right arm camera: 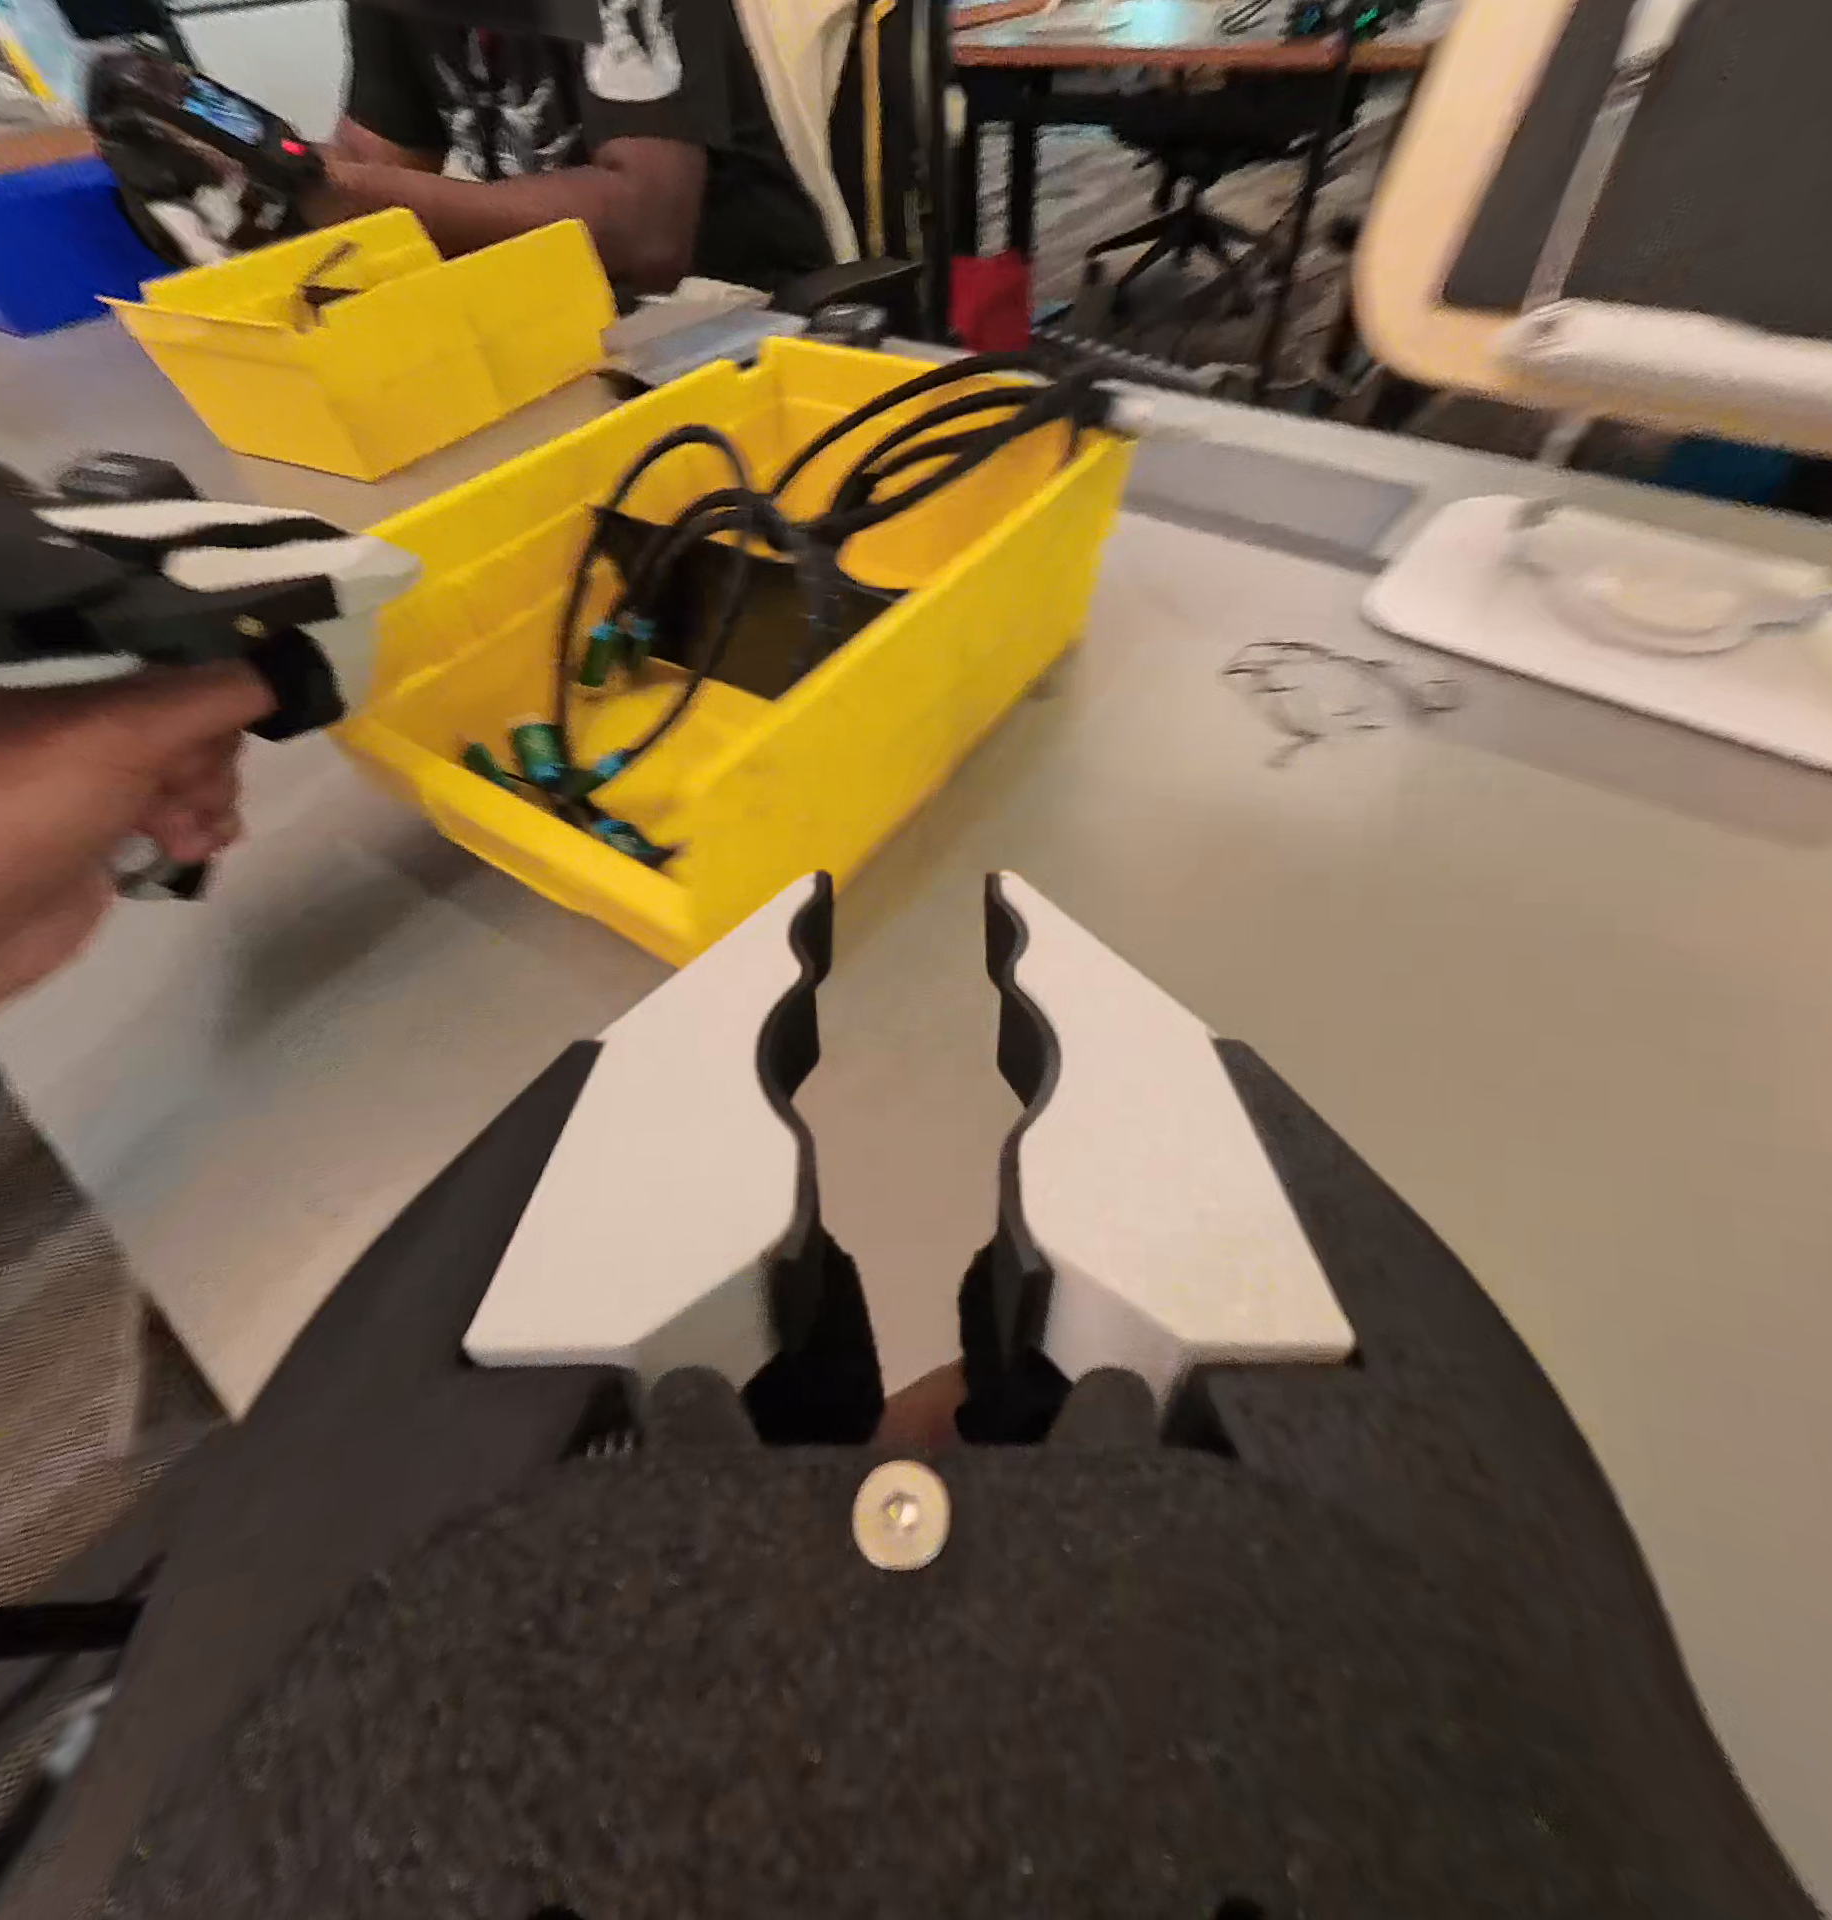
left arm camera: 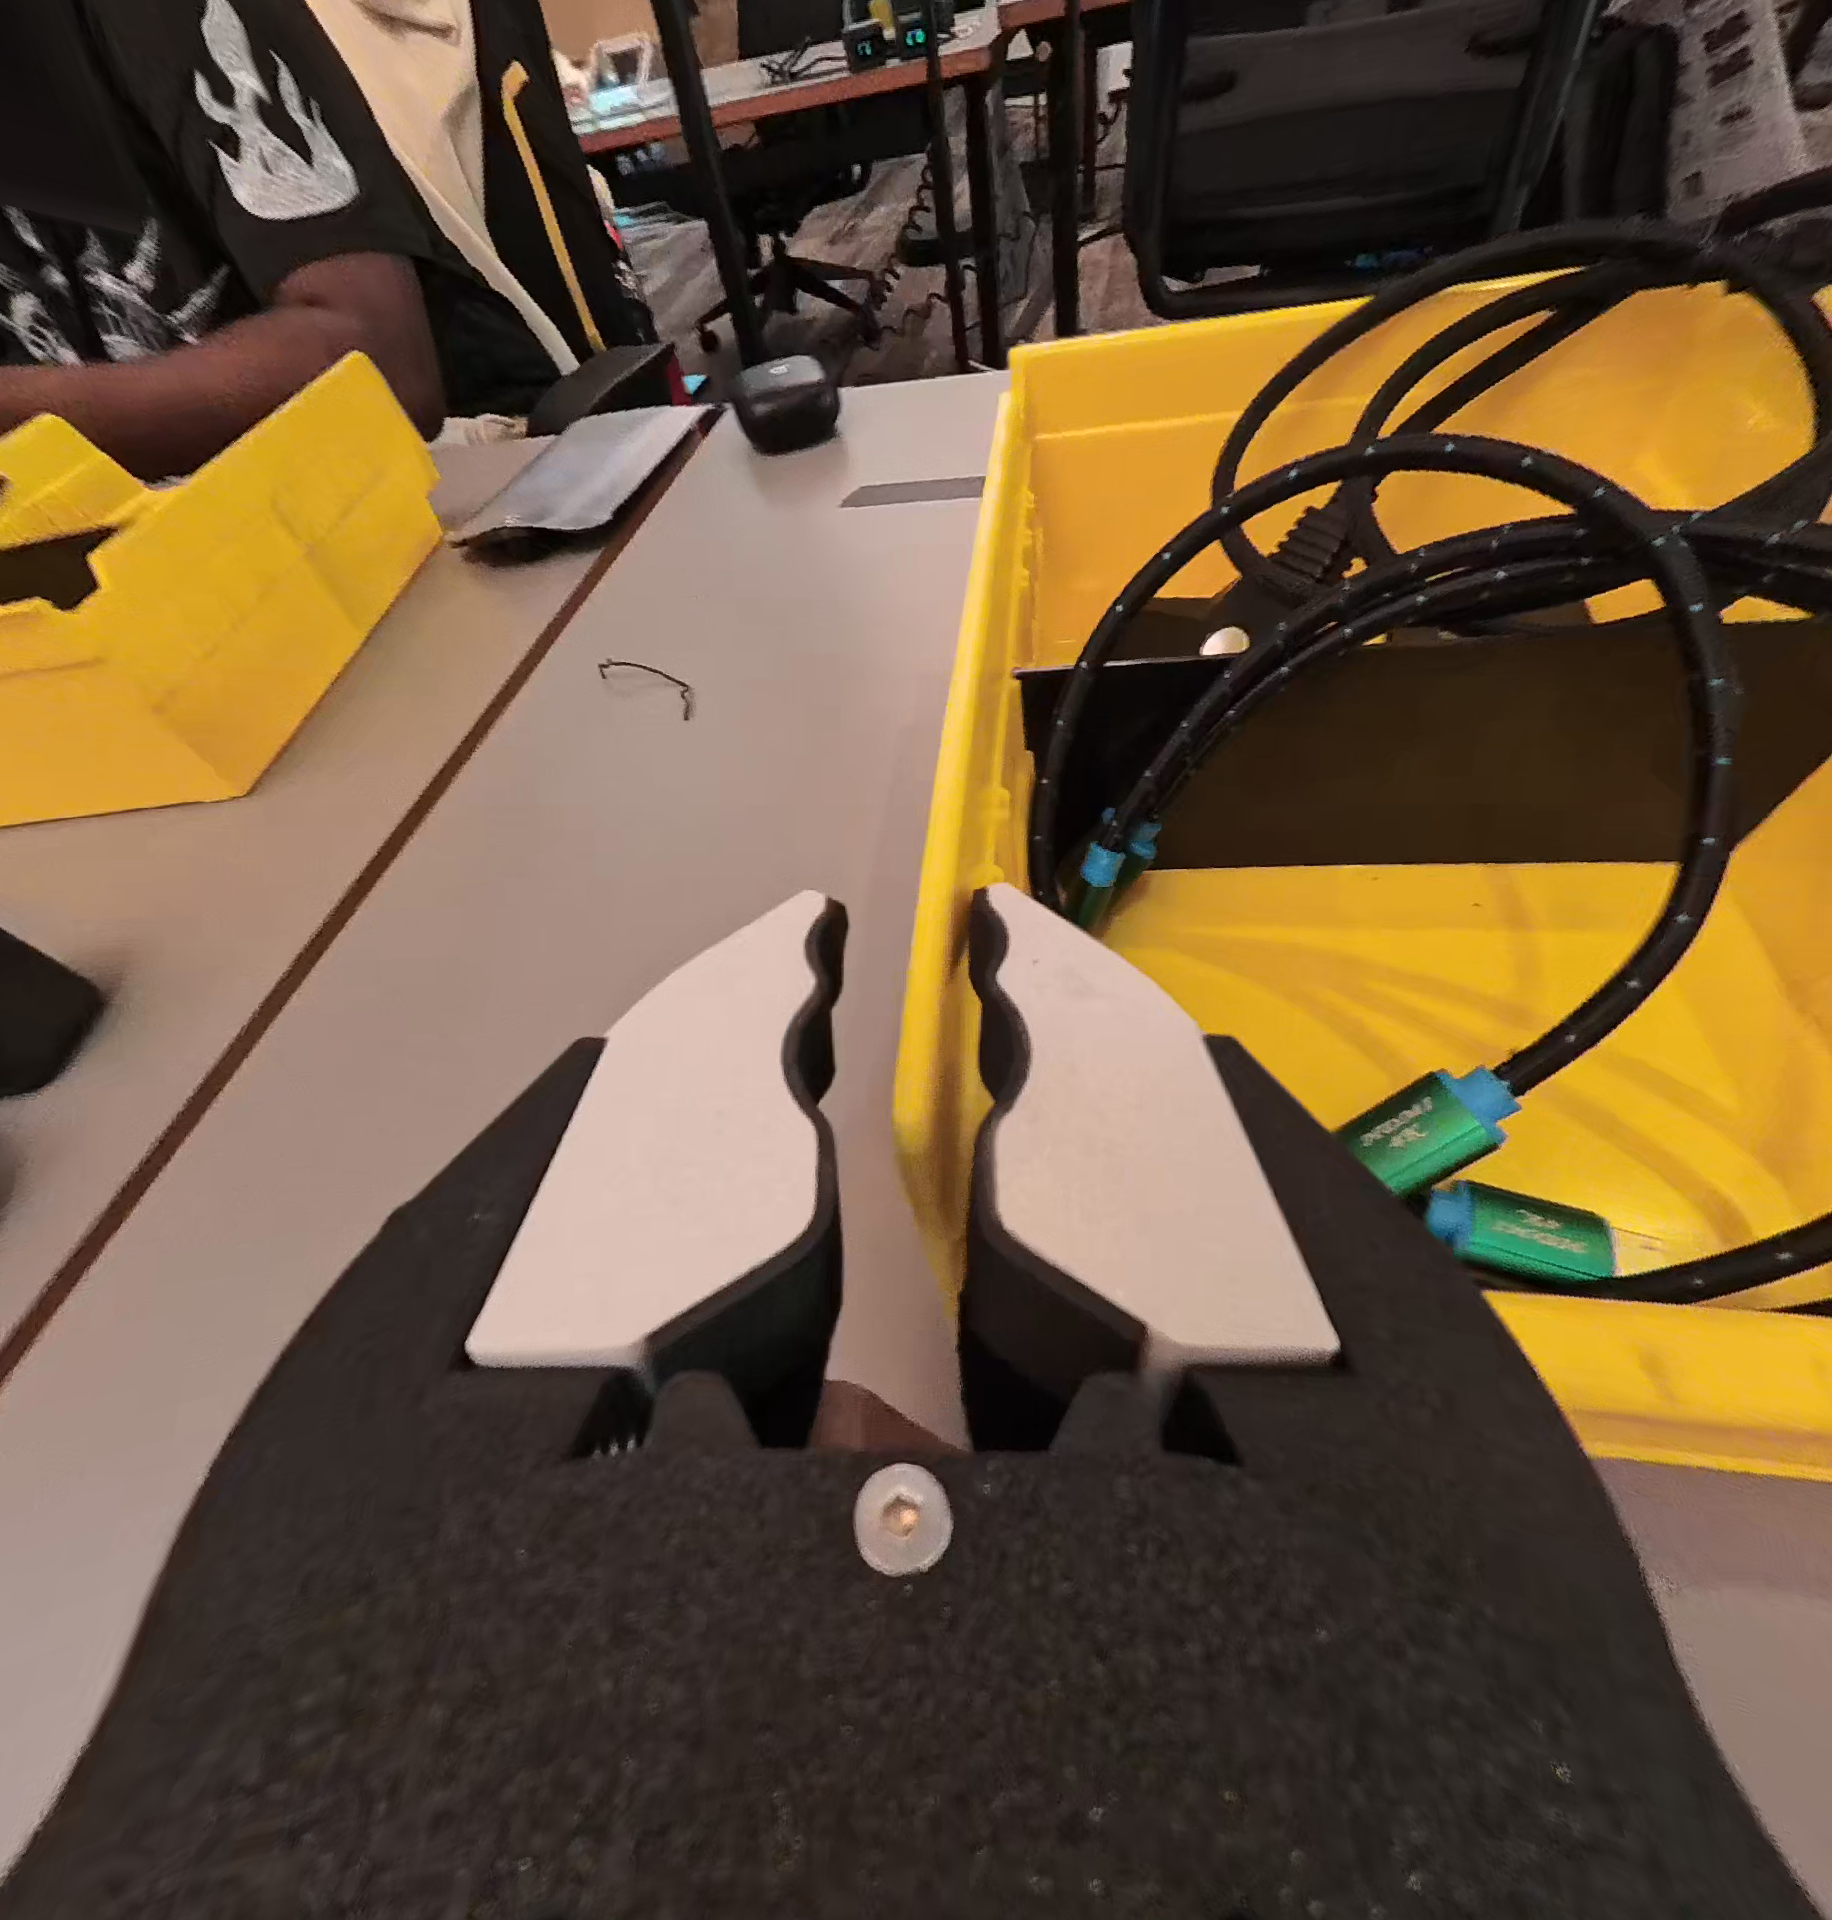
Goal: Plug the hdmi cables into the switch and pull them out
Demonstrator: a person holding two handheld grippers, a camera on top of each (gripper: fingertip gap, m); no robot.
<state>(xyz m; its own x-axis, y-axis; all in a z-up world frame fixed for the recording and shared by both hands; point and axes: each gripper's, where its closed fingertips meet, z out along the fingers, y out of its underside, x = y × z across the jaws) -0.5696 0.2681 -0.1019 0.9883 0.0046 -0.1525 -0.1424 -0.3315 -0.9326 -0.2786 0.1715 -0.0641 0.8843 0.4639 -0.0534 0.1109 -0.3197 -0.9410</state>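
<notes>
A yellow bin holds several black braided HDMI cables with green plugs and a black switch box. Two plugs sit against the box's left end; two lie loose at the bin's near end. My left gripper is open and empty, hovering at the bin's left wall, over the grey table. In the right wrist view the bin, cables and plugs lie ahead to the left. My right gripper is open and empty above the table, short of the bin. The left gripper shows beside the bin.
A second yellow bin stands at the left, with a person's arm behind it. A dark pouch and a small black case lie at the back. A white monitor stand is at the right. Thin wire scraps lie on the table.
</notes>
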